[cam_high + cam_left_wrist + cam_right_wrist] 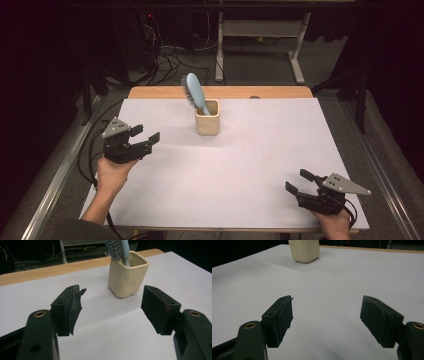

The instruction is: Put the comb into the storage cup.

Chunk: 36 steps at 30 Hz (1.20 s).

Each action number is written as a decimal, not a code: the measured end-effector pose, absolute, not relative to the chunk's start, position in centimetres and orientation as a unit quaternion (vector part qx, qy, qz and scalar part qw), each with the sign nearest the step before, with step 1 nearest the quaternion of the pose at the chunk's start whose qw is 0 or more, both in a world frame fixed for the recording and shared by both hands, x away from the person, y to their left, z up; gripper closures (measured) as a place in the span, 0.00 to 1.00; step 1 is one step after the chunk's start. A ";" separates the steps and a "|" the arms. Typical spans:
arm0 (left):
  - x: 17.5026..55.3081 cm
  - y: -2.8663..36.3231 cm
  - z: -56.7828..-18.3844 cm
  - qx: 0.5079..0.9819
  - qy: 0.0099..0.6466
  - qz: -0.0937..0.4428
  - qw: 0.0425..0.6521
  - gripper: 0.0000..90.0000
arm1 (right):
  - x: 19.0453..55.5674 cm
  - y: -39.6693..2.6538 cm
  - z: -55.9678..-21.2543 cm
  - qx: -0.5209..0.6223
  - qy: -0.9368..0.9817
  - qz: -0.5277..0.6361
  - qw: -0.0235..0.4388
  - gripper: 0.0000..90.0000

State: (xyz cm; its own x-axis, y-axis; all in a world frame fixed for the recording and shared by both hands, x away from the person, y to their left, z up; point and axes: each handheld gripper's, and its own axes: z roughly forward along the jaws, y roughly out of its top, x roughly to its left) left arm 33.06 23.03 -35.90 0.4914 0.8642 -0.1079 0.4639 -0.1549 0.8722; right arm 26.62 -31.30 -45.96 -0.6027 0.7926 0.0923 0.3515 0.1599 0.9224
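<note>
The work stands at its opening step, judging by the layout: both tools rest low on the white sheet, nothing grasped. The left gripper has its jaws spread wide and faces the cream cup, near it, while the right gripper, likewise spread and empty, sits well apart at the near right corner. The blue hairbrush stands handle-down in the cup, head leaning left toward the far wooden edge. The next move likely calls for the left tool to rise and close on the brush above the rim. Bare sheet lies all around the cup.
</note>
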 end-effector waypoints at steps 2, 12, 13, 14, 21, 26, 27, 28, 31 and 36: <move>32.9 23.2 -36.1 0.730 0.456 0.216 0.461 0.36 | 26.6 -31.3 -46.0 0.391 0.731 0.516 0.214 0.30; 32.0 23.5 -36.5 0.728 0.454 0.218 0.466 0.35 | 26.5 -31.3 -45.9 0.392 0.730 0.517 0.214 0.30; 31.9 23.5 -36.5 0.727 0.453 0.219 0.467 0.35 | 26.5 -31.3 -45.9 0.392 0.730 0.518 0.214 0.30; 31.8 23.5 -36.5 0.728 0.452 0.219 0.467 0.35 | 26.5 -31.3 -45.9 0.392 0.730 0.518 0.214 0.30; 31.2 23.6 -36.7 0.727 0.446 0.223 0.472 0.35 | 26.6 -31.2 -45.9 0.391 0.731 0.517 0.214 0.30; 30.7 23.7 -36.9 0.726 0.444 0.225 0.474 0.34 | 26.5 -31.2 -45.9 0.390 0.731 0.517 0.215 0.30; 30.7 23.7 -36.9 0.726 0.444 0.225 0.474 0.34 | 26.5 -31.2 -45.9 0.389 0.731 0.517 0.215 0.30; 30.6 23.7 -37.0 0.726 0.443 0.226 0.474 0.34 | 26.5 -31.2 -45.9 0.389 0.731 0.518 0.216 0.30; 30.4 23.8 -37.2 0.725 0.444 0.227 0.475 0.34 | 26.5 -31.3 -45.9 0.390 0.731 0.518 0.215 0.30; 30.2 24.2 -37.5 0.722 0.448 0.232 0.474 0.34 | 26.6 -31.3 -45.9 0.390 0.730 0.518 0.215 0.30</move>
